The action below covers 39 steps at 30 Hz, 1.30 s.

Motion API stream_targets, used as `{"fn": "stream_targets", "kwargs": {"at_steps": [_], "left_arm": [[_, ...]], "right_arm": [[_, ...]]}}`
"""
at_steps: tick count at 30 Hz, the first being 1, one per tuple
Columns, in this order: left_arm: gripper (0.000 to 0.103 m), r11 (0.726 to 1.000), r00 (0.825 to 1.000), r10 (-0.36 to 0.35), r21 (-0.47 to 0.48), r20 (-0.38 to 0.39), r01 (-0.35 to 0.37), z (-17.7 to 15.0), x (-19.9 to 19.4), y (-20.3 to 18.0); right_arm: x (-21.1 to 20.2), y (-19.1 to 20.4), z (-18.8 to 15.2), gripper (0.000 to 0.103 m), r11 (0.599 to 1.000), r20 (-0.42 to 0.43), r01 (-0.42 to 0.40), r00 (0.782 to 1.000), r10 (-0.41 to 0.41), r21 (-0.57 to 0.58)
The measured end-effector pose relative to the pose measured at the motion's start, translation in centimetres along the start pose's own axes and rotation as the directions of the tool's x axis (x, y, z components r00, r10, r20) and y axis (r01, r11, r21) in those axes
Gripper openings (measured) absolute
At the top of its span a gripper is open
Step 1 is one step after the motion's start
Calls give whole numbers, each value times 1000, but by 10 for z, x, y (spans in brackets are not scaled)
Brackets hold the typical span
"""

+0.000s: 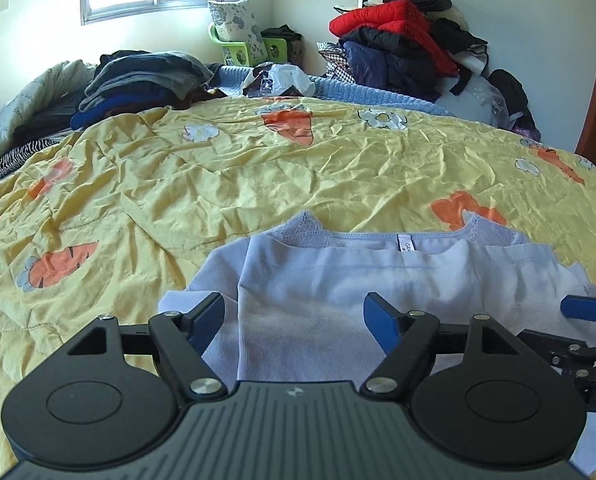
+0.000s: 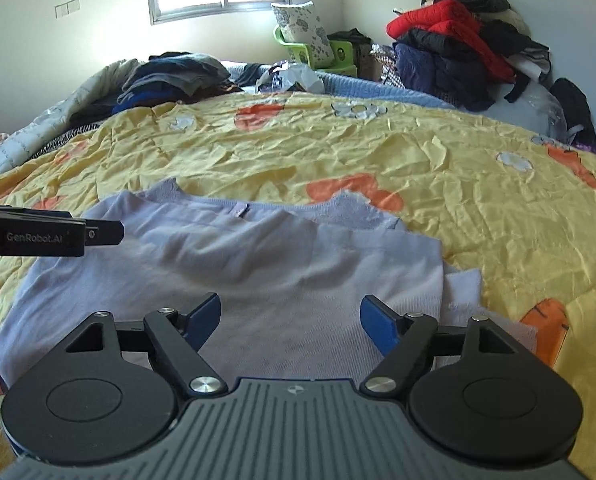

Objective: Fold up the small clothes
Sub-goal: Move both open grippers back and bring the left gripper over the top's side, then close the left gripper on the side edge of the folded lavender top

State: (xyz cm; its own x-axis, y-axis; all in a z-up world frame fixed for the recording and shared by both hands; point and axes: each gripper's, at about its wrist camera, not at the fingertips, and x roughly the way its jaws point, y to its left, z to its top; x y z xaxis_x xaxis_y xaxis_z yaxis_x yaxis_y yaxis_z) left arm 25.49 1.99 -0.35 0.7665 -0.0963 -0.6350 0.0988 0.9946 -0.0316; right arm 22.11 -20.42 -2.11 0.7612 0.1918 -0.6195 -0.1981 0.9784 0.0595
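A pale lilac top (image 1: 378, 276) with a lace-trimmed neckline lies partly folded on the yellow carrot-print quilt (image 1: 258, 168); it also shows in the right wrist view (image 2: 282, 264). My left gripper (image 1: 294, 316) is open and empty, just above the top's near left part. My right gripper (image 2: 290, 316) is open and empty, above the top's near right part. The right gripper's blue finger shows at the left wrist view's right edge (image 1: 586, 308). The left gripper's body shows at the right wrist view's left edge (image 2: 50, 236).
A stack of dark folded clothes (image 1: 138, 80) sits at the far left of the bed. A heap of red and dark jackets (image 1: 410, 40) stands at the far right by the wall. A green crate (image 1: 254, 48) and a plastic bag (image 1: 278, 80) lie beyond the bed.
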Motion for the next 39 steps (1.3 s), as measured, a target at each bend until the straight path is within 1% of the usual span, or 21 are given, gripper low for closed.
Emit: {"fn": "stream_targets", "kwargs": {"at_steps": [3,9,16,18,21,23,25,27,28,31,33,36,38,39], "left_arm": [[77,1000,1000,5,3,0,-5,-3,-2,1],[77,1000,1000,20,-2,-12,-20,-7,-2,5],[77,1000,1000,27,-4,-15,-27,-11,-4,10],[77,1000,1000,20,-4,-16,-20,-10,-5,13],[77,1000,1000,-12,-12,-16,11,-5,-9,26],[77,998,999,-35,-53,-9,35,-1,-12,42],[77,992,998,-55,-115,-4,54,4,-14,62],[81,979,996,-90,-185,-14,86,8,-14,83],[82,967,993,-118,-229,-20,110,9,-13,95],[82,925,978,-203,-338,-51,174,8,-6,122],[82,889,958,-275,-400,-77,223,5,1,134],[82,838,913,-395,-449,-105,311,1,13,136],[82,817,884,-451,-456,-125,353,-1,21,131],[82,813,876,-464,-457,-132,362,-2,25,129]], "right_arm": [[0,-1,-5,79,1000,-7,-3,1000,3,15],[0,2,-10,83,1000,-14,6,1000,-6,7],[-10,10,-12,83,1000,6,3,1000,-3,3],[-15,17,-13,83,1000,15,6,1000,-6,-9],[-27,31,-15,85,999,35,-6,999,7,-38],[-36,43,-17,87,997,53,-14,998,18,-74],[-46,59,-21,90,991,74,-19,997,29,-131],[-55,76,-26,92,980,93,-20,995,39,-198],[-60,87,-30,93,970,101,-17,994,43,-242],[-71,116,-44,95,927,121,-4,991,54,-376],[-76,134,-54,95,889,128,8,990,57,-457],[-78,161,-72,95,821,134,39,990,45,-570],[-74,175,-82,95,776,144,73,989,23,-626],[-72,181,-87,95,757,149,89,989,11,-647]]}}
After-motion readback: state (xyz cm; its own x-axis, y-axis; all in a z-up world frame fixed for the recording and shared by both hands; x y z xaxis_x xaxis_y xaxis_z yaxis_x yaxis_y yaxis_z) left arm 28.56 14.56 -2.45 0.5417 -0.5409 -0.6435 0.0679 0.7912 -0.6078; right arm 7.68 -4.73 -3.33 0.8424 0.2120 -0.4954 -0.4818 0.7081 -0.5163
